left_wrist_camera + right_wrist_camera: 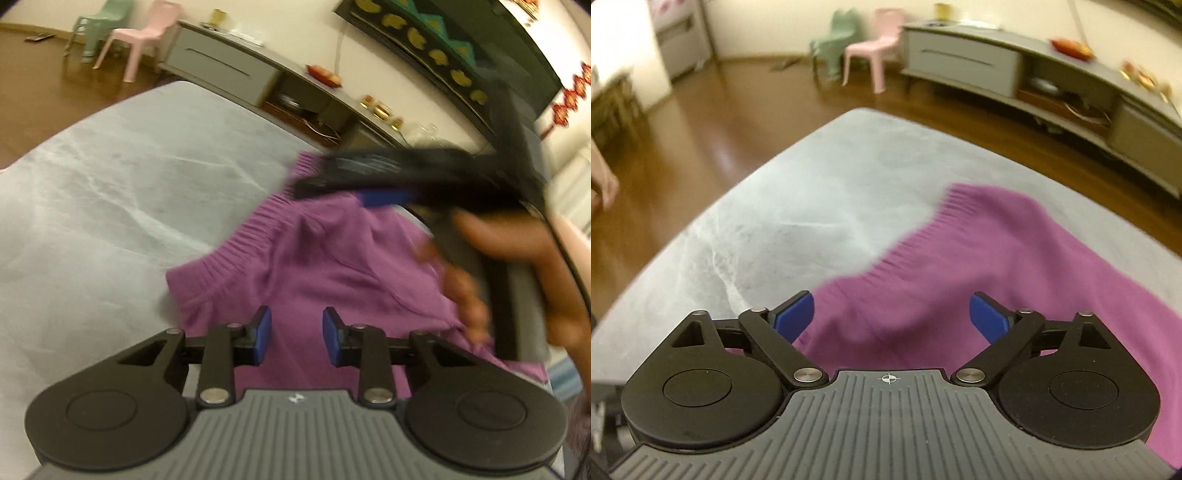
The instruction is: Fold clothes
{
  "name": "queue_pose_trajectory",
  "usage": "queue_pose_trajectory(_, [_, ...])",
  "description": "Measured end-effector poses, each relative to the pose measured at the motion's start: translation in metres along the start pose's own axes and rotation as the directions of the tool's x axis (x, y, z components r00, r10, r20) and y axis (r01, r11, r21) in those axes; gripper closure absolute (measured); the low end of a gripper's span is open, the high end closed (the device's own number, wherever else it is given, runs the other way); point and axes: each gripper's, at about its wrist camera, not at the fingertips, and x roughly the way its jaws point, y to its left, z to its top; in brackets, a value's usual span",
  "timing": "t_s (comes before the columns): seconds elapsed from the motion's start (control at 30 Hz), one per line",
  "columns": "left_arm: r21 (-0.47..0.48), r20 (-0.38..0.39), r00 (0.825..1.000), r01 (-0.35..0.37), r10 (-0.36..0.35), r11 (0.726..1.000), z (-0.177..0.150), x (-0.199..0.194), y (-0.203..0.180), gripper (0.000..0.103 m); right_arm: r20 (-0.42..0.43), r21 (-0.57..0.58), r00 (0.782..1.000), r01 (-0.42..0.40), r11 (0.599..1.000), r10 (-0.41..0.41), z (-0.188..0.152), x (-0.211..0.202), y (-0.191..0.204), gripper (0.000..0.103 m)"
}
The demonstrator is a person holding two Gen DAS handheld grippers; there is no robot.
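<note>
Step in hand: judged as a re-grip between folds; both tools hang over the purple sweater [979, 266], neither one holding cloth.
Left gripper [297, 338]: jaws narrow with a clear gap, blue pads parted, purple cloth showing under the gap; nothing pinched as far as the view shows.
Right gripper [891, 318]: jaws spread wide, nothing between the pads; seen from the left wrist it is a blurred dark shape ahead and to the right, carried by a hand [509, 273].
How to do it well: bring each tool down onto a single edge, not a bunched layer; close only once the cloth sits between the pads; lift both sides evenly so the fold line stays straight; avoid dragging the grey cover [820, 206] along.
Sweater, place: directly ahead of and beneath both tools, lying on the cover; from the right tool it runs forward and off to the right.
Sweater, look: purple knit, soft, rumpled; ribbed hem band [236, 243] curves ahead and left of the left tool; seams and shallow creases ahead of its pads.
Risk: likely to pick up two layers, or slip off the thick rib.
Unclear: which part of the garment lies under the pads.
</note>
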Motion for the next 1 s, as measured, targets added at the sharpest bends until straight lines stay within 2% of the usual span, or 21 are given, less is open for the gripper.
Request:
queue_pose_trajectory(0.07, [0.028,-0.019,1.000,0.012,-0.012,1.000,-0.002,0.005,-0.006,0.073,-0.054,-0.048,0.998,0.041,0.998,-0.043,0.009,0.020,0.016,0.009])
queue_pose_trajectory(0.1, [0.041,-0.029,0.999,0.015,-0.014,0.999,-0.003,0.007,-0.009,0.073,-0.082,-0.065,0.995,0.056,0.996,-0.061,0.011,0.027,0.018,0.016])
queue_pose_trajectory(0.13, [0.049,-0.026,1.000,0.012,-0.010,0.999,-0.002,0.006,-0.010,0.073,-0.111,-0.076,0.991,0.067,0.995,-0.075,0.011,0.032,0.017,0.037])
queue_pose_trajectory(0.2, [0.049,0.016,1.000,-0.013,0.012,0.999,0.004,-0.002,-0.006,0.073,-0.147,-0.087,0.985,0.077,0.993,-0.090,0.010,0.037,0.014,0.052])
queue_pose_trajectory(0.23, [0.047,0.043,0.999,-0.035,0.033,0.998,0.007,-0.008,-0.003,0.072,-0.134,-0.083,0.987,0.073,0.994,-0.084,0.008,0.031,0.010,0.069])
queue_pose_trajectory(0.27, [0.042,0.079,0.995,-0.071,0.067,0.997,0.012,-0.014,0.002,0.070,-0.114,-0.086,0.989,0.082,0.993,-0.092,0.006,0.024,0.007,0.081])
queue_pose_trajectory(0.3, [0.034,0.112,0.989,-0.103,0.099,0.994,0.015,-0.021,0.007,0.063,-0.086,-0.085,0.991,0.091,0.992,-0.098,0.004,0.016,0.003,0.099])
queue_pose_trajectory(0.37, [0.015,0.142,0.980,-0.143,0.139,0.990,0.020,-0.027,0.018,0.056,-0.035,-0.061,0.997,0.070,0.996,-0.072,-0.003,-0.004,-0.010,0.099])
queue_pose_trajectory(0.4, [0.007,0.132,0.980,-0.153,0.151,0.988,0.020,-0.025,0.022,0.050,-0.011,-0.047,0.998,0.056,0.997,-0.056,-0.007,-0.014,-0.016,0.099])
queue_pose_trajectory(0.5, [-0.007,0.061,0.975,-0.212,0.212,0.977,0.019,-0.009,0.028,0.049,0.000,-0.022,0.999,0.054,0.998,-0.054,-0.021,-0.032,-0.033,0.099])
queue_pose_trajectory(0.57, [-0.004,0.041,0.984,-0.176,0.176,0.984,0.016,-0.004,0.024,0.048,0.001,-0.007,0.998,0.066,0.998,-0.066,-0.026,-0.037,-0.040,0.099])
queue_pose_trajectory(0.63, [-0.005,0.031,0.994,-0.109,0.109,0.994,0.014,-0.001,0.019,0.042,0.045,0.041,0.998,0.038,0.998,-0.040,-0.028,-0.048,-0.047,0.100])
queue_pose_trajectory(0.7, [-0.012,0.015,0.998,-0.053,0.053,0.999,0.013,0.005,0.015,0.037,0.119,0.095,0.992,-0.046,0.994,0.034,-0.030,-0.066,-0.055,0.103])
queue_pose_trajectory(0.8, [-0.056,-0.031,1.000,-0.005,0.003,0.998,0.012,0.024,0.017,0.037,0.220,0.153,0.967,-0.161,0.975,0.125,-0.034,-0.090,-0.065,0.103])
queue_pose_trajectory(0.87, [-0.045,-0.038,0.999,-0.017,0.016,0.999,0.011,0.033,0.013,0.040,0.205,0.150,0.974,-0.125,0.981,0.093,-0.036,-0.090,-0.068,0.103])
queue_pose_trajectory(0.93, [-0.022,-0.036,0.999,-0.021,0.020,1.000,0.010,0.036,0.003,0.081,0.165,0.130,0.985,-0.061,0.990,0.039,-0.038,-0.081,-0.067,0.103])
queue_pose_trajectory(1.0, [0.008,-0.029,0.999,-0.021,0.021,1.000,0.007,0.035,-0.008,0.084,0.129,0.113,0.992,-0.010,0.994,-0.004,-0.037,-0.071,-0.063,0.103])
